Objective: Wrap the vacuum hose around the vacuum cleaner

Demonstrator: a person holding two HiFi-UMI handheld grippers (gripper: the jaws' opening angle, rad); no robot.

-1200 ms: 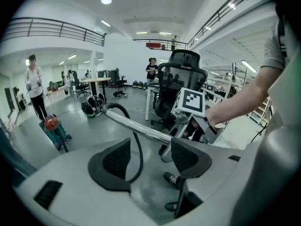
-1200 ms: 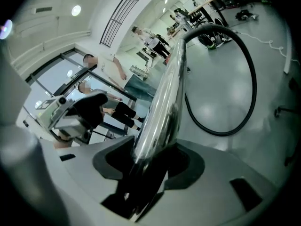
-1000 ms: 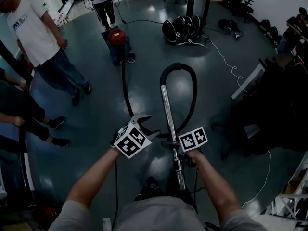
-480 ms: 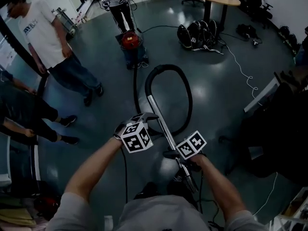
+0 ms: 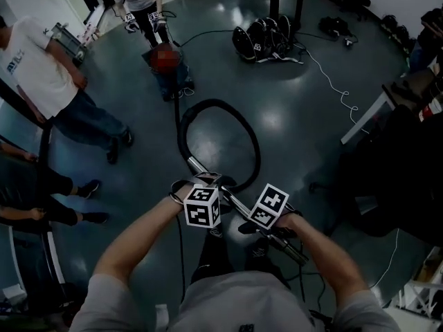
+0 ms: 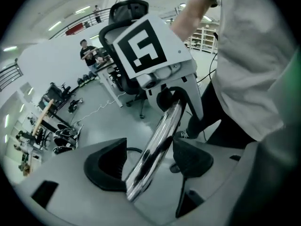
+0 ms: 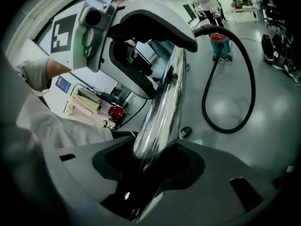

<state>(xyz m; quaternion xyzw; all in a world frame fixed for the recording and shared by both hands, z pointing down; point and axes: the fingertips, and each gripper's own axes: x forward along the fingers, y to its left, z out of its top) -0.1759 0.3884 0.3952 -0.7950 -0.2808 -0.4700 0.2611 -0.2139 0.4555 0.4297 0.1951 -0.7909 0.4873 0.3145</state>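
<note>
My right gripper (image 7: 148,160) is clamped on the metal tube (image 6: 162,134). The left gripper (image 6: 150,163) straddles it, jaws loose and just opening wider. The hose (image 5: 253,144) loops on the floor (image 5: 304,116), with the vacuum cleaner (image 5: 166,66) beyond.

Left forearm (image 5: 135,244) and right forearm (image 5: 322,251) reach forward, converging. Left gripper (image 6: 150,163) pitched steeply down, jaws apart and just been opening, metal wand (image 6: 162,131) loose between them. Right gripper (image 7: 148,166) just beside it, jaws clamped on the same wand.
</note>
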